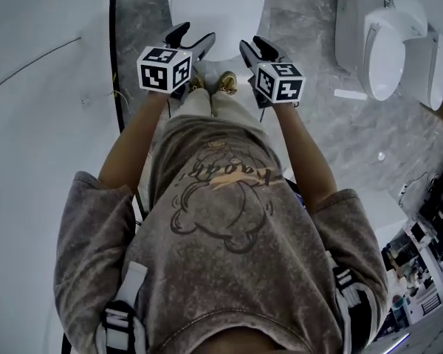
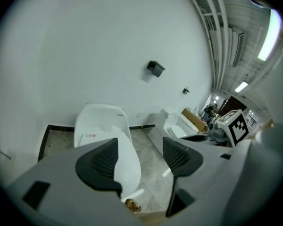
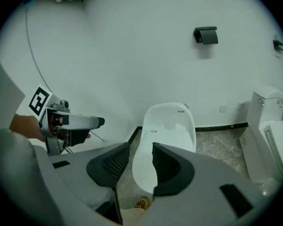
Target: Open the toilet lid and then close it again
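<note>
Shirt [image 1: 221, 220] fills the foreground. Left gripper [image 1: 193, 39] and right gripper [image 1: 255, 48] hang before the toilet [image 3: 172, 126], jaws apart, gripping nothing. Lid [image 1: 215, 2] lies shut, hiding the bowl.

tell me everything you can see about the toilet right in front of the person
The toilet is glossy white and rounded, ceramic or plastic by its look. Its lid is down, smooth, with a small red mark on it. It stands on the grey marbled floor, back toward the white wall. The left gripper and right gripper hang clear of it; nothing touches it.
</note>
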A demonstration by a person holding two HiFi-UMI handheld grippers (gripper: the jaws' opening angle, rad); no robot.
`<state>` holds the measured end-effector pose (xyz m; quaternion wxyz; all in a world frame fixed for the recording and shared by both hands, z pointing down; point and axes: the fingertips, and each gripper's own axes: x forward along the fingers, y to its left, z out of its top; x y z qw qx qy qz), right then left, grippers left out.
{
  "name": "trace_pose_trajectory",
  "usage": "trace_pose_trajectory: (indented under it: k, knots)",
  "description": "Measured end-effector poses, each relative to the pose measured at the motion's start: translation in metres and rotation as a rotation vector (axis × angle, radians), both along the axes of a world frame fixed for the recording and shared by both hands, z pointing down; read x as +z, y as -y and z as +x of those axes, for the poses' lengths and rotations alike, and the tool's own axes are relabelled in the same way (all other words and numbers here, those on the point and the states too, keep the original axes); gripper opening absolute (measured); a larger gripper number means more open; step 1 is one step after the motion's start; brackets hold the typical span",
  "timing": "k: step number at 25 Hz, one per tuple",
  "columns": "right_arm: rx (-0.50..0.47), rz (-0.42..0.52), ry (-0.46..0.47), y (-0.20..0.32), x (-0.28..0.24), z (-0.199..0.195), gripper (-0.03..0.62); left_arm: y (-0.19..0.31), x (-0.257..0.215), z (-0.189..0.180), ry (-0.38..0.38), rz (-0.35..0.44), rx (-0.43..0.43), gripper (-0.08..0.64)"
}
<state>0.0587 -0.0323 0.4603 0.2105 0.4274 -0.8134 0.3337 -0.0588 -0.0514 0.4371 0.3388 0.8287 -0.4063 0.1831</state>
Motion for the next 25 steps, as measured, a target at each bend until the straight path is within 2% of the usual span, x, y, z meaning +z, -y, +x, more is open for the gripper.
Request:
trace_pose_trajectory:
  k: [5,10,11,13,15,17,21,25]
  knots:
    - [0.009,0.152,0.043,-0.013,-0.091,0.011,0.165,-0.007,-0.097,0.006,-0.065,0.113,0.04,0.302]
    - [0.022,0.333,0.058,-0.021,-0.163,0.025,0.14,-0.03,-0.155,0.02,-0.107,0.225,0.089,0.294]
    - [0.037,0.373,0.062,-0.023,-0.175,0.027,0.119,-0.036,-0.163,0.021,-0.105,0.255,0.099,0.262]
    - [0.061,0.443,0.066,-0.029,-0.193,0.03,0.082,-0.043,-0.177,0.02,-0.119,0.314,0.11,0.152]
    - [0.062,0.498,0.058,-0.031,-0.202,0.031,0.059,-0.044,-0.187,0.017,-0.151,0.365,0.092,0.057]
    - [0.057,0.532,0.054,-0.032,-0.203,0.032,0.039,-0.041,-0.193,0.013,-0.157,0.417,0.062,0.015]
    - [0.04,0.553,0.07,-0.039,-0.195,0.038,0.029,-0.042,-0.187,0.011,-0.085,0.499,0.034,0.009]
    - [0.024,0.548,0.081,-0.039,-0.189,0.039,0.029,-0.04,-0.179,0.007,-0.085,0.475,-0.002,0.009]
